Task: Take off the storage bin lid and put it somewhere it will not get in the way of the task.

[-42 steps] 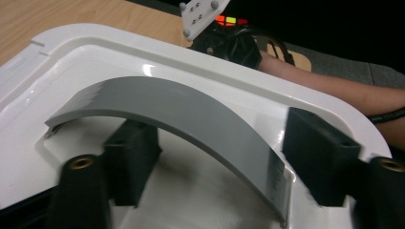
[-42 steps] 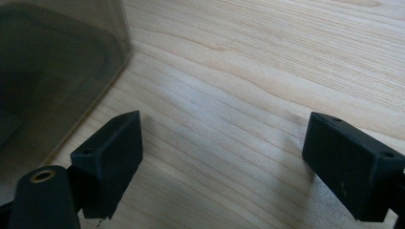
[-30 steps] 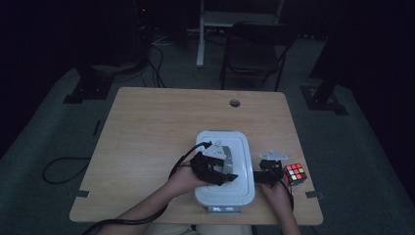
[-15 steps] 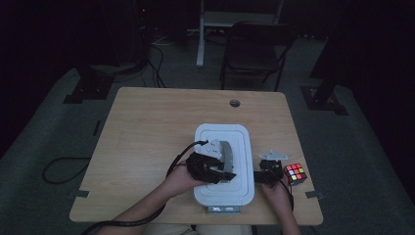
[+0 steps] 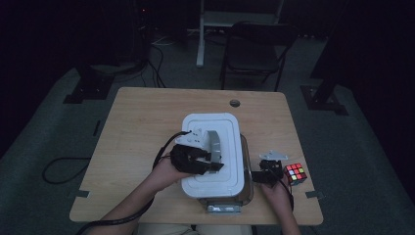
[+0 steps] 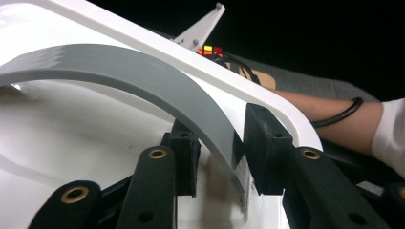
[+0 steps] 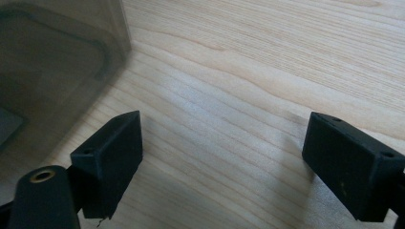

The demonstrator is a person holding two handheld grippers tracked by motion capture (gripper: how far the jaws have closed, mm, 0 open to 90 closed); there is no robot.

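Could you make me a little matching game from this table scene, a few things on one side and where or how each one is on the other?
Things:
1. grey handle
2. left tongs
3. right tongs
4. cube

States:
A. open over bare wood
B. at the table's right edge, beside the right hand
C. arched over the white lid
D. shut on the handle

Pairs: 1-C, 2-D, 3-A, 4-B
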